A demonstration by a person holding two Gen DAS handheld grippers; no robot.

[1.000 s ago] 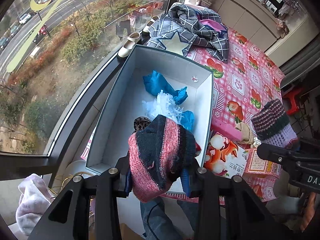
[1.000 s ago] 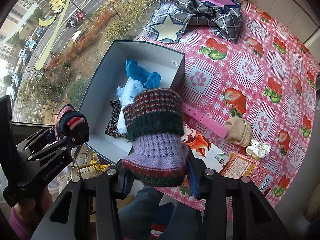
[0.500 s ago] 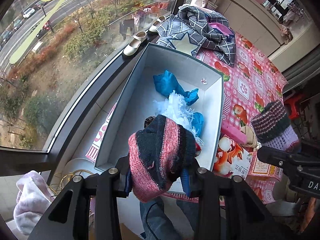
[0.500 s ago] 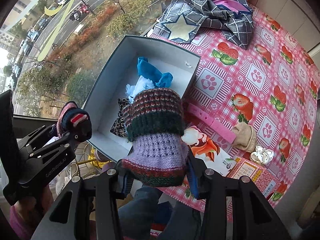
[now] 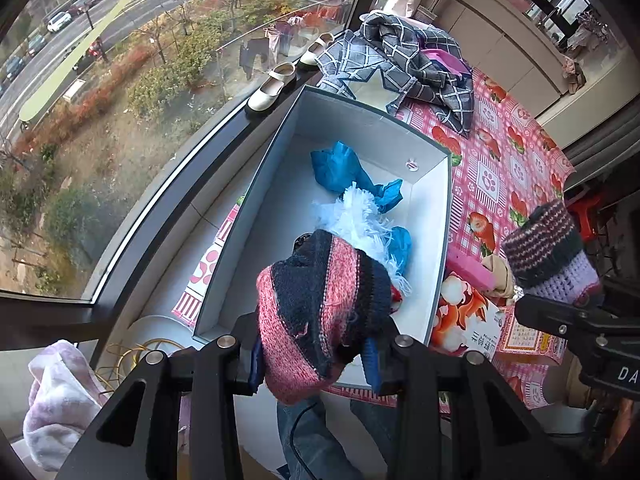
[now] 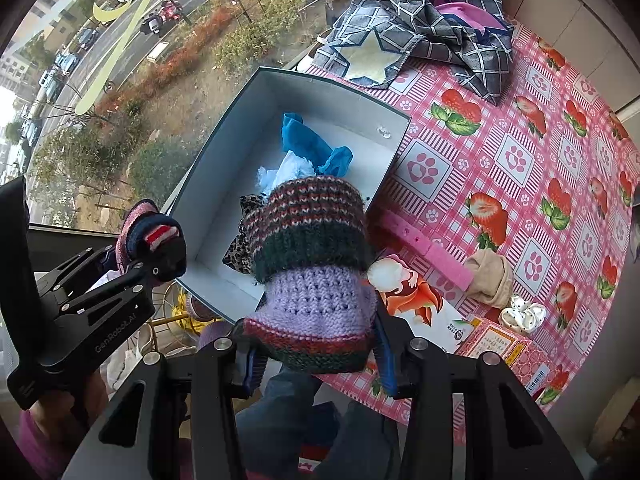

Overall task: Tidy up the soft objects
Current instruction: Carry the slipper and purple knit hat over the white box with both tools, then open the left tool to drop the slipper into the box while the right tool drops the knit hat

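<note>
Jaws: left gripper (image 5: pixel 316 360) clamped on a pink-and-navy knit piece (image 5: pixel 320 304), right gripper (image 6: pixel 316 354) clamped on a lilac-and-dark striped knit piece (image 6: pixel 316 256), both held above the near end of the box. Container: open white box (image 6: pixel 396 148) on the strawberry-print tablecloth (image 6: pixel 520 168), at 12 o'clock from both grippers; contents are a blue cloth (image 5: pixel 340 168) at the far end, a white fringed item (image 5: pixel 356 216) at centre, and a leopard-print piece (image 6: pixel 240 248) nearest. Outside the box, at 3 o'clock in the right wrist view: a pink strip (image 6: pixel 424 248) touching a beige sock (image 6: pixel 490 276).
</note>
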